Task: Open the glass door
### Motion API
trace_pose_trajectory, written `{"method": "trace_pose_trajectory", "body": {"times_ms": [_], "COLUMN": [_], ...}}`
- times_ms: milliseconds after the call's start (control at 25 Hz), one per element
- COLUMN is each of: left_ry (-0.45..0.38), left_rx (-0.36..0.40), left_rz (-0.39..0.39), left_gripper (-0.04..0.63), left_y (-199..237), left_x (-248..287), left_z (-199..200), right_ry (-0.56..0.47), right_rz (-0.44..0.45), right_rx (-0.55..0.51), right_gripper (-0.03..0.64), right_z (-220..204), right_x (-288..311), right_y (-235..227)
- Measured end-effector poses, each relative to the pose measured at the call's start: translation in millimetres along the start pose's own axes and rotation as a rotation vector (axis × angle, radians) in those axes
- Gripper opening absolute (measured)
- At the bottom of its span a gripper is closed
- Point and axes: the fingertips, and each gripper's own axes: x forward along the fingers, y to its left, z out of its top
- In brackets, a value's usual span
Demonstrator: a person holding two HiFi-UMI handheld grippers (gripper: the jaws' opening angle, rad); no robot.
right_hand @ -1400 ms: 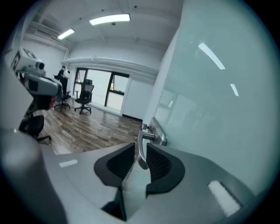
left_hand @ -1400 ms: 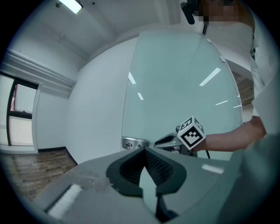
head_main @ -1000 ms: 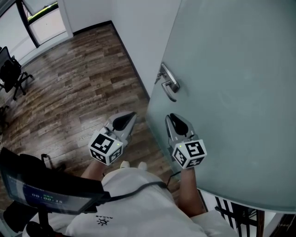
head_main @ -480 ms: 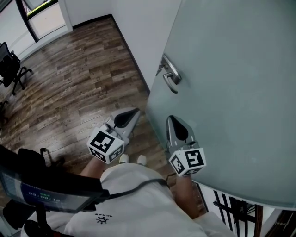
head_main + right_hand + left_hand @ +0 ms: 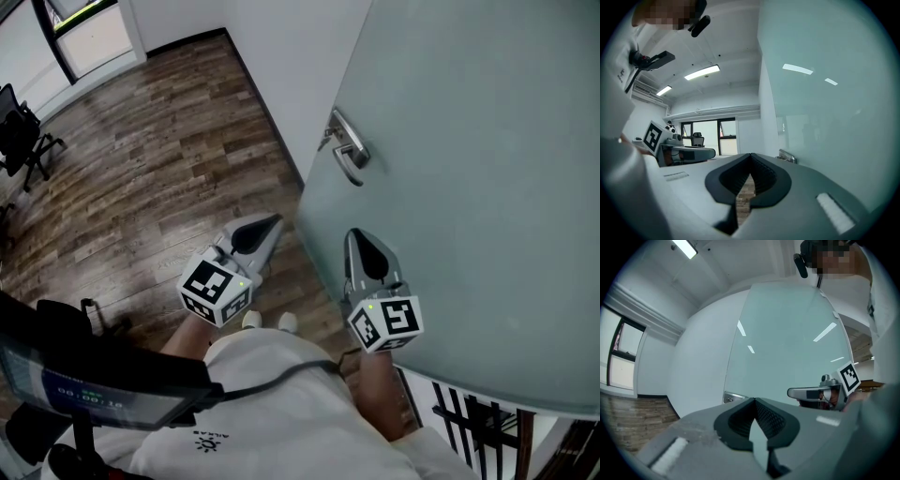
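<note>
Comparing this moment with a second ago, the clear change is at the right gripper (image 5: 356,236). Its jaws, then a little apart, are now pressed together with nothing between them, and only wooden floor (image 5: 141,169) shows through the slot below the pads in the right gripper view. It has shifted only slightly and points level beside the frosted glass door (image 5: 469,187), short of the handle (image 5: 349,161) and not touching it. The left gripper (image 5: 272,223) has hardly moved. It hangs over the floor, left of the door's free edge, with its jaws likewise closed tip to tip on nothing. The metal lever handle sits near that free edge, the one that meets the white wall (image 5: 281,75). The edge lies in line with the wall, with no gap that I can make out, so the door looks shut. That would fit a door waiting to be opened as well as one swung back to. For the task, I judge that the closing matters this way: shut, empty jaws cannot clasp the lever. If the right gripper goes for the handle, it could only bear on it as a blunt tip, and slipping off the smooth metal would be the risk.
</note>
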Motion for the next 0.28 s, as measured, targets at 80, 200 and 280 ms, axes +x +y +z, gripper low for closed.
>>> {"method": "trace_pose_trajectory", "body": {"times_ms": [80,200,280], "left_ry": [0.001,0.005,0.006], "left_rx": [0.001,0.002,0.003], "left_rz": [0.0,0.002,0.003], "left_gripper": [0.005,0.005,0.005], "left_y": [0.6,3.2,5.4], "left_x": [0.4,1.0,1.8], "left_z": [-0.6,-1.3,-1.1], "right_ry": [-0.002,0.004,0.01], "right_rz": [0.001,0.006,0.006], "right_rx": [-0.007,-0.01,-0.011], "right_gripper": [0.008,0.008,0.008], "right_z": [0.9,0.5,-0.1], "right_x": [1.6,5.8,8.7], "right_y": [-0.3,-0.4,-0.8]}}
